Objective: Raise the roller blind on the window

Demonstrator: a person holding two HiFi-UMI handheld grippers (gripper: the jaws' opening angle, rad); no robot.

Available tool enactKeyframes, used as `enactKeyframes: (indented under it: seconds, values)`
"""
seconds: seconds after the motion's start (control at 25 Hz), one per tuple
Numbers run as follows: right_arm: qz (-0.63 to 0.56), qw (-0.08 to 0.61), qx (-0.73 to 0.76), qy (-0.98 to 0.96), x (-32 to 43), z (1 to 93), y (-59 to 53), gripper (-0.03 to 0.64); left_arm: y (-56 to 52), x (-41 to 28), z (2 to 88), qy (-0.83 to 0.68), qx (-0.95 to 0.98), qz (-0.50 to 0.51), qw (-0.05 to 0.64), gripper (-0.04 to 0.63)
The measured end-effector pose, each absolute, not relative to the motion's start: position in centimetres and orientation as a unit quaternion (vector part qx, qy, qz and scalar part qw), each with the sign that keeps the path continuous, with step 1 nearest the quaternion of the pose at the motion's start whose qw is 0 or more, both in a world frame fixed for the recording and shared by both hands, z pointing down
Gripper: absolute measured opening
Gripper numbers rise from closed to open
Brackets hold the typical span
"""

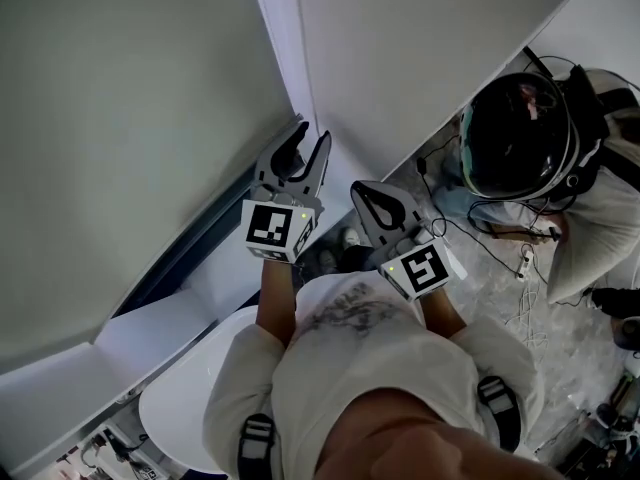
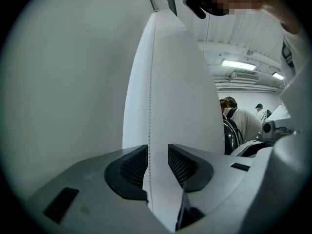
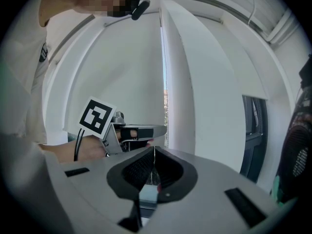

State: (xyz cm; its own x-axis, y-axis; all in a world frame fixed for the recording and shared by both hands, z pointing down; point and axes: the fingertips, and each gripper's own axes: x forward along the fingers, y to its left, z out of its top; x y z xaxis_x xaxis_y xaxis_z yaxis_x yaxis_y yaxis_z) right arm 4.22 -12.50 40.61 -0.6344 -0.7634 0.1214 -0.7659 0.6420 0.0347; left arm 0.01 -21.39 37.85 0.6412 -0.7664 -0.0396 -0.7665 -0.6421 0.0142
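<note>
the thin bead chain (image 2: pixel 149 106) looks light and slippery; right claw (image 3: pixel 154 155) pinches it, left claw (image 2: pixel 157 155) stands wide around it.

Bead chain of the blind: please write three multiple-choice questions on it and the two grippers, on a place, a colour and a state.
1. Where does the bead chain run?
A. between the jaws of the left gripper
B. around a marker cube
C. across the floor
2. What colour is the chain?
A. black
B. red
C. white
3. How is the right gripper?
A. wide open
B. shut on the chain
C. out of view
Answers: 1 A, it hangs in the gap between the parted jaws; 2 C, its beads are white; 3 B, its jaws meet on the chain.
</note>
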Motion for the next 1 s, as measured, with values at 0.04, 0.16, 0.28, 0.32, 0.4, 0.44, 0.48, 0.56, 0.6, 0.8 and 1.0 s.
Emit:
enactKeyframes:
  seconds: [0.04, 0.16, 0.28, 0.32, 0.4, 0.44, 0.48, 0.56, 0.6, 0.8, 1.0]
  values:
    - [0.010, 0.063, 0.423, -0.904, 4.2, 40.5, -12.5, 0.063, -21.5, 0.0, 37.9, 0.424, -0.906, 0.020, 0.002, 0.118]
    - [0.011, 0.065, 0.425, -0.903, 4.2, 40.7, -12.6, 0.063, -21.9, 0.0, 38.2, 0.422, -0.906, 0.018, 0.000, 0.126]
    - [0.013, 0.066, 0.428, -0.901, 4.7, 40.9, -13.0, 0.063, -22.8, 0.7, 38.6, 0.419, -0.908, 0.017, -0.002, 0.127]
    - [0.012, 0.065, 0.429, -0.901, 4.8, 40.9, -13.2, 0.063, -23.1, 1.0, 38.7, 0.417, -0.909, 0.017, -0.002, 0.126]
    - [0.008, 0.060, 0.431, -0.900, 5.0, 40.6, -13.4, 0.063, -23.4, 1.5, 38.7, 0.413, -0.910, 0.019, -0.003, 0.126]
    - [0.005, 0.055, 0.432, -0.900, 5.0, 40.4, -13.5, 0.063, -23.5, 1.6, 38.7, 0.412, -0.911, 0.020, -0.004, 0.126]
    - [0.002, 0.050, 0.433, -0.900, 4.9, 40.2, -13.5, 0.063, -23.5, 1.6, 38.7, 0.411, -0.912, 0.022, -0.004, 0.124]
    - [-0.001, 0.048, 0.434, -0.900, 4.7, 40.1, -13.3, 0.063, -23.3, 1.4, 38.7, 0.409, -0.912, 0.023, -0.005, 0.108]
    - [-0.002, 0.049, 0.433, -0.900, 4.5, 40.1, -13.1, 0.063, -23.3, 1.3, 38.8, 0.409, -0.912, 0.024, -0.005, 0.082]
    - [-0.001, 0.050, 0.433, -0.900, 4.4, 40.0, -13.3, 0.063, -23.4, 1.2, 39.1, 0.402, -0.915, 0.021, -0.008, 0.011]
    - [0.035, 0.063, 0.414, -0.908, 3.9, 40.5, -13.0, 0.063, -22.0, 0.6, 39.6, 0.392, -0.919, 0.028, -0.022, 0.008]
